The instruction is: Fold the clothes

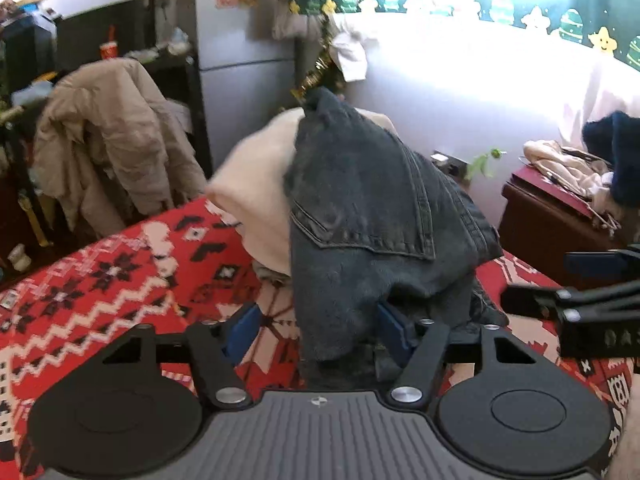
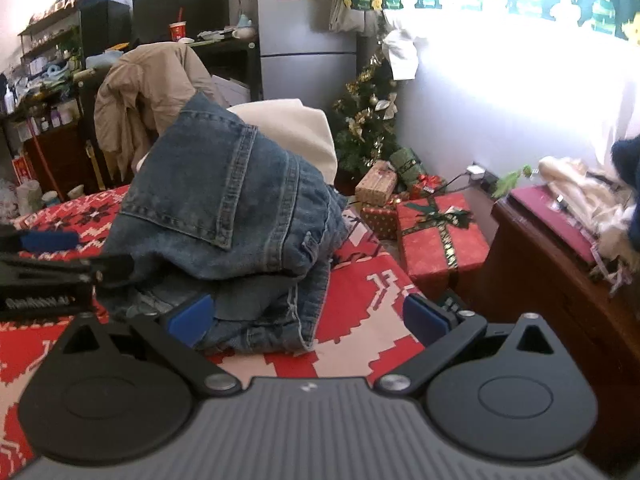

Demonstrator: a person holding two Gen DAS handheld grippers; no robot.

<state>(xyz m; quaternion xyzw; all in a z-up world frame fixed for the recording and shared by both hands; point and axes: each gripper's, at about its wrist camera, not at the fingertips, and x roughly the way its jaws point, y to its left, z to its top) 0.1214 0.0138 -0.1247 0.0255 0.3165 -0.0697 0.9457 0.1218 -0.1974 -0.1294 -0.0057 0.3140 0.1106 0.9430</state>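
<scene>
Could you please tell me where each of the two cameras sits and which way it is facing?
Left wrist view: sits on the left gripper, looking forward and down over the red patterned cover at the jeans; its blue pads straddle hanging denim, and the right gripper shows at the right edge.
Right wrist view: sits on the right gripper, jaws open, facing the jeans and wrapped presents; the left gripper shows at the left edge.
Shared: jeans, cream garment, beige jacket, refrigerator.

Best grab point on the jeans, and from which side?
Judging by the pose: the jeans heap up, but their lower layers end in a flat hemmed edge near the front. Come in low from the front with the right gripper and pinch that edge.
</scene>
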